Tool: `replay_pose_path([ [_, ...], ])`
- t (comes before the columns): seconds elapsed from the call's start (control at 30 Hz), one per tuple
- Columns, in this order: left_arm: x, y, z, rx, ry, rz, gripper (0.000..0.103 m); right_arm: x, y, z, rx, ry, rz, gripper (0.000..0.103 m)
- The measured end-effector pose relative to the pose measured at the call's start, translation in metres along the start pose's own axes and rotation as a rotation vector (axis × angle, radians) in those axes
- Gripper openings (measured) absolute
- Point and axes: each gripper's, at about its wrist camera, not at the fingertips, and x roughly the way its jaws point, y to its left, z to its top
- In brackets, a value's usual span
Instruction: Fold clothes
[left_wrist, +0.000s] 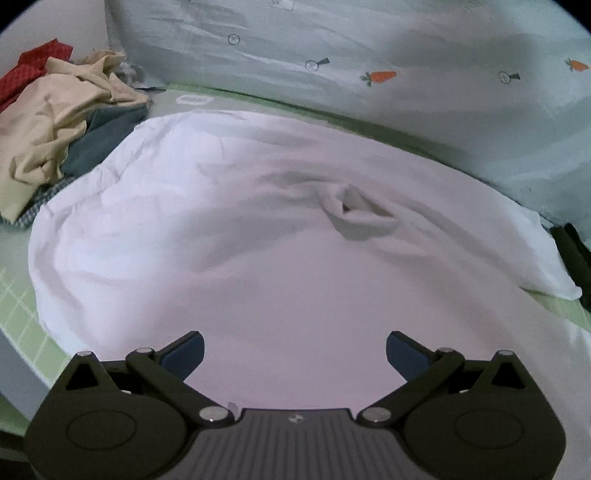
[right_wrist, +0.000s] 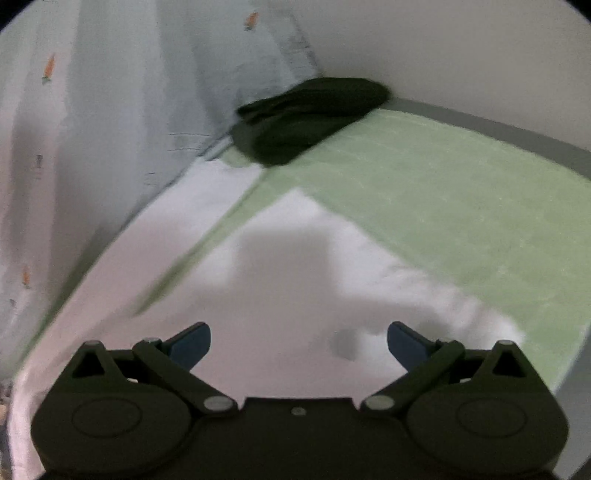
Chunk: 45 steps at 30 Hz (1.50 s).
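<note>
on the green mat (right_wrist: 443, 206), a soft, rumpled white garment (left_wrist: 258, 240) lies spread.

The white garment (left_wrist: 258, 240) is soft, matt cloth with gentle wrinkles. The green bed sheet (right_wrist: 443, 206) looks like smooth cloth too. The crumpled cream clothes (left_wrist: 55, 122) are thin, creased cloth. Each tool (left_wrist: 294, 354) (right_wrist: 298, 345) is matt black plastic with shiny metal pins and blue pads (left_wrist: 184, 356).

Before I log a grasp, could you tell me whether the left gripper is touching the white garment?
Cannot tell: left wrist view shows left gripper open over white garment, height unclear.
</note>
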Motion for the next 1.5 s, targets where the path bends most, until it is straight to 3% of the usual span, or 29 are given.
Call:
replay_pose_path([
  [0.3,-0.012,-0.013,-0.021,-0.011,-0.002,0.038,0.103,0.009,-0.058,0.012,-0.047,-0.023,-0.184,0.103],
  [0.5,-0.012,-0.02,-0.026,-0.023,0.004,0.047,0.103,0.002,-0.084,0.011,0.067,0.004,-0.088,0.103],
  [0.7,-0.009,-0.021,-0.023,-0.035,0.011,0.028,0.103,-0.011,-0.09,-0.003,0.311,0.006,0.112,0.103],
  [0.93,-0.005,-0.012,-0.014,-0.036,0.011,0.015,0.103,-0.025,-0.081,-0.029,0.376,0.026,0.156,0.103],
  [1.27,0.002,0.039,0.006,-0.146,0.035,-0.008,0.103,-0.017,-0.047,-0.079,0.543,0.09,0.259,0.103],
  [1.5,0.01,0.107,0.024,-0.256,0.042,0.051,0.103,-0.015,-0.022,-0.092,0.603,0.026,0.191,0.103],
])
